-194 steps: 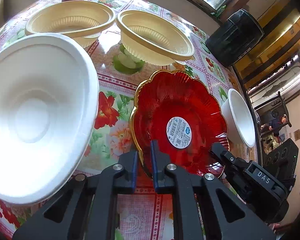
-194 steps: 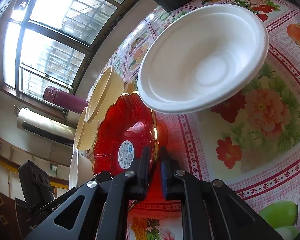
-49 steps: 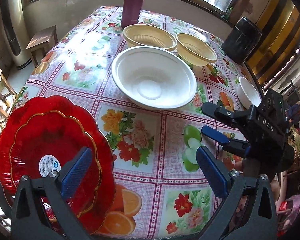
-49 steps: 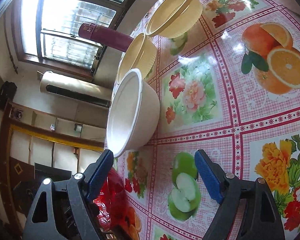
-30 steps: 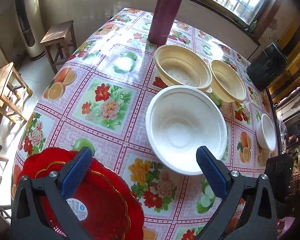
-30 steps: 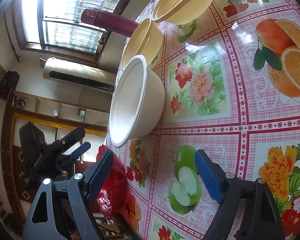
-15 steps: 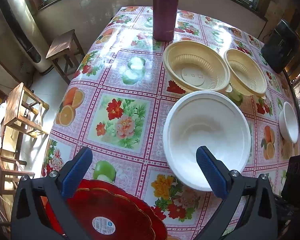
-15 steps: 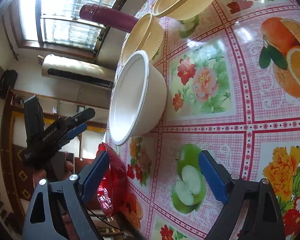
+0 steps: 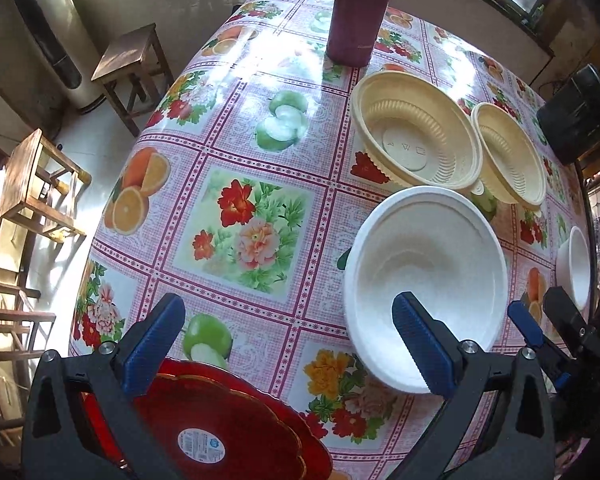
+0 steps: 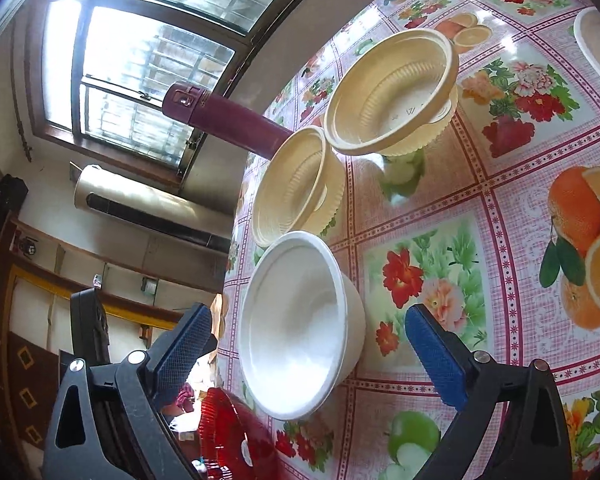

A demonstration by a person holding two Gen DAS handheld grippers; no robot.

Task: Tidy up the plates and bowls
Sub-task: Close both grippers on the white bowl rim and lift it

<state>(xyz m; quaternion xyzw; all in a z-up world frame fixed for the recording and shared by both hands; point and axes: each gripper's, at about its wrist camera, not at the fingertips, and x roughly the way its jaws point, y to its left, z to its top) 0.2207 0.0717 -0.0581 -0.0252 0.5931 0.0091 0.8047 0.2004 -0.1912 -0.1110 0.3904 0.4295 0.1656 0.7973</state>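
A large white bowl (image 9: pixel 428 272) stands on the floral tablecloth; it also shows in the right wrist view (image 10: pixel 296 328). Two cream ribbed bowls (image 9: pixel 414 132) (image 9: pixel 508 152) stand behind it, also visible in the right wrist view (image 10: pixel 392 96) (image 10: pixel 296 184). Stacked red gold-rimmed plates (image 9: pixel 224 428) lie at the near table corner, below my open, empty left gripper (image 9: pixel 288 344). My right gripper (image 10: pixel 312 348) is open and empty, hovering by the white bowl; its fingers (image 9: pixel 528 328) show in the left wrist view. A small white bowl (image 9: pixel 576 268) sits at the right.
A maroon flask (image 9: pixel 358 8) stands at the table's far side. A black box (image 9: pixel 580 112) sits at the far right. Wooden stools (image 9: pixel 128 64) and chairs (image 9: pixel 32 184) stand on the floor left of the table. The table edge (image 9: pixel 100 220) runs along the left.
Both grippers let go of the red plate, now stacked at the near corner. My left gripper rose and pulled back. My right gripper turned toward the white bowl.
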